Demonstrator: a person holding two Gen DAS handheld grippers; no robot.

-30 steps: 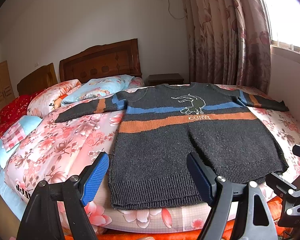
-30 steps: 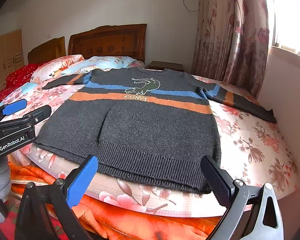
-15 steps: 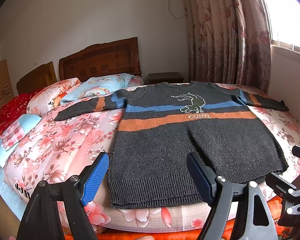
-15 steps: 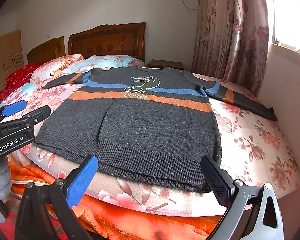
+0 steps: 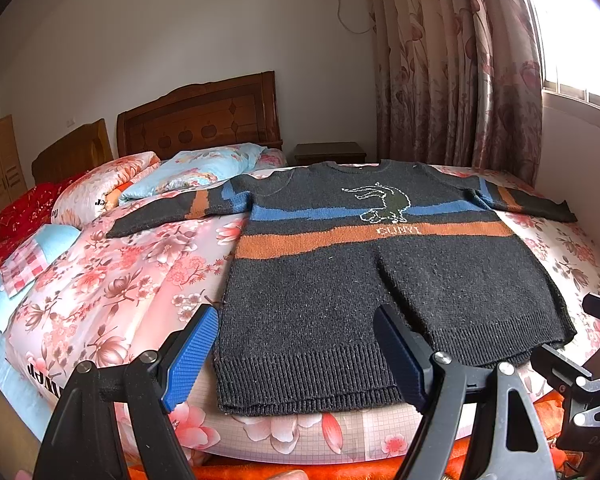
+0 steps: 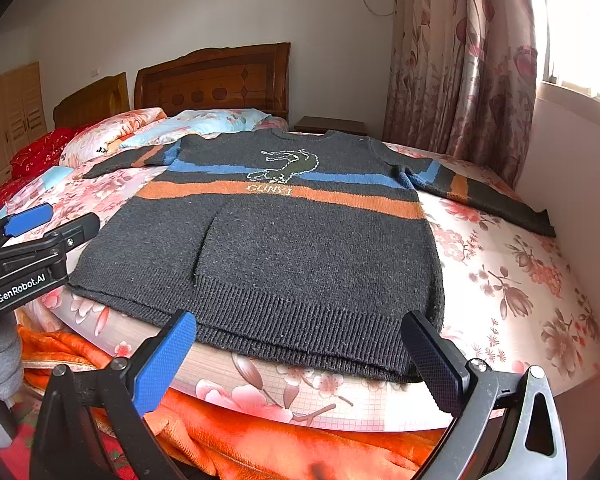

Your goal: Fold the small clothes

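A dark grey knitted sweater (image 5: 340,280) with a blue stripe, an orange stripe and a small animal motif lies flat, front up, on the bed, sleeves spread to both sides. It also shows in the right wrist view (image 6: 300,248). My left gripper (image 5: 296,354) is open and empty, just short of the sweater's hem at its left half. My right gripper (image 6: 300,356) is open and empty, just short of the hem at its right half. The left gripper also shows at the left edge of the right wrist view (image 6: 32,248).
The bed has a floral pink sheet (image 5: 112,280) and pillows (image 5: 196,168) at the wooden headboard (image 5: 204,124). An orange blanket (image 6: 260,440) hangs under the near edge. Curtains (image 5: 452,64) and a wall lie to the right.
Both grippers have drifted very slightly; the sweater has not moved.
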